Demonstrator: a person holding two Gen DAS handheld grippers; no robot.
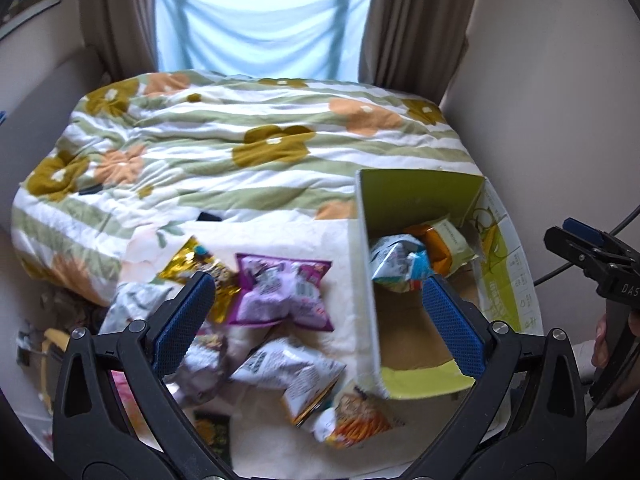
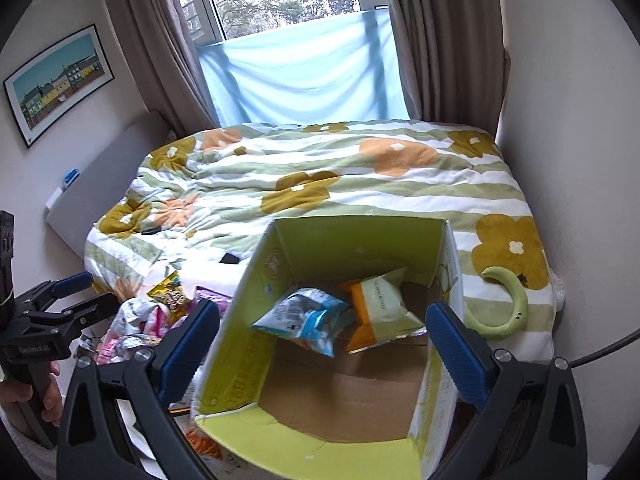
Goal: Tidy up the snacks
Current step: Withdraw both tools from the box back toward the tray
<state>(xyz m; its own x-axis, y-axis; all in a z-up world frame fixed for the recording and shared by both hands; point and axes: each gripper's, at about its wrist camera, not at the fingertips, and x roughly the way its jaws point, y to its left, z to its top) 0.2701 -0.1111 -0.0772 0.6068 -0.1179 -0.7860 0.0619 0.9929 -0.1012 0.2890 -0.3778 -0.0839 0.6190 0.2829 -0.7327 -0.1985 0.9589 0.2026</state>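
Left wrist view: my left gripper [image 1: 318,312] hangs over the near edge of the bed, its blue-padded jaws spread wide and holding nothing. Below it lies a loose scatter of snack packets on a pale cloth: a purple packet [image 1: 282,294] between the jaws, a gold packet [image 1: 196,266] just to its left, a white packet [image 1: 294,374] nearer to me, and an orange packet [image 1: 354,420] at the near corner of the box. Several are blurred, so I cannot read their labels.

To the right stands the cardboard box [image 1: 366,280], open at the top, green inside its flaps. A blue-and-white packet [image 1: 396,264] and an orange-and-pale-green packet [image 1: 446,246] lie touching each other on its floor at the far end; the near half of the floor is bare cardboard.

My right gripper [image 2: 322,334] hangs directly over the open box, jaws likewise spread and empty (in the left view it shows at the far right edge, with fingertips on its handle).

Right wrist view adds a pale green ring [image 2: 506,306] lying on the flowered quilt [image 2: 360,184], just right of the box and apart from it. A small dark object [image 2: 229,258] rests on the quilt left of the box; I cannot tell what it is.
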